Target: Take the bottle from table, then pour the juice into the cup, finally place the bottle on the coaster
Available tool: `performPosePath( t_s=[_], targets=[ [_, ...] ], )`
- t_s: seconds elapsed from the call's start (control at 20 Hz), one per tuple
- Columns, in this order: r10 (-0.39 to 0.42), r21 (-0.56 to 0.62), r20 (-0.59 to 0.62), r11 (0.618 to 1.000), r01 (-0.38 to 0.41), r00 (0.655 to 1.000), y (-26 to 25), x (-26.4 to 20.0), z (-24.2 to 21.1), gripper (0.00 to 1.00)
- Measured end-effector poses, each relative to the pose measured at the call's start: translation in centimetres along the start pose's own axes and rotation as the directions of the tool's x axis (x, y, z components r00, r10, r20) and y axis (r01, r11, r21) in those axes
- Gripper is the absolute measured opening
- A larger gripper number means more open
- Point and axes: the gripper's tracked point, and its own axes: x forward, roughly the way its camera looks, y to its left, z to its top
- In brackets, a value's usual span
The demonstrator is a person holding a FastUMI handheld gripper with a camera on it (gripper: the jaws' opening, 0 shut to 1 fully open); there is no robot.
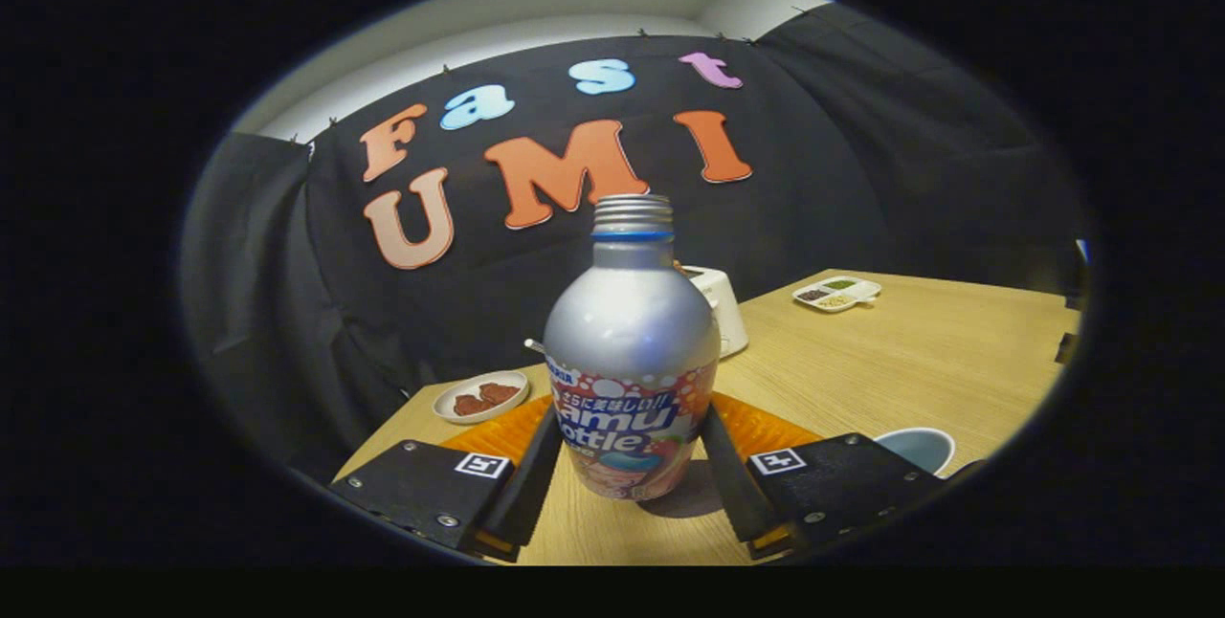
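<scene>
bottle (632,364): frame centre, upright on table (909,360), cap off
gripper (627,474): fingers flank the label low down, contact looks made, squeeze unconfirmed
coaster (766,427): orange, directly behind bottle
cup (917,447): lower right, beside right finger
tip: clamp evenly, lift straight, no tilt before cup

The bottle (632,350) stands on the desk (900,360) between the jaws, with the coaster (756,427) just behind it. The cup (917,448) sits to its right, a plate (480,396) behind-left.

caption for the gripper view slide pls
Gripper fingers flank the upright bottle on the table, orange coaster behind.
</scene>
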Motion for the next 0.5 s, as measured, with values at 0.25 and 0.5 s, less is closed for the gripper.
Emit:
performPosePath(
  t_s=[0.25,0.5],
  targets=[
    [-0.031,-0.179,-0.026,0.984,0.025,0.999,-0.6,1.1,-2.2,0.77],
    [-0.045,-0.275,-0.074,0.961,0.023,0.996,-0.5,2.3,-4.6,0.77]
  ],
)
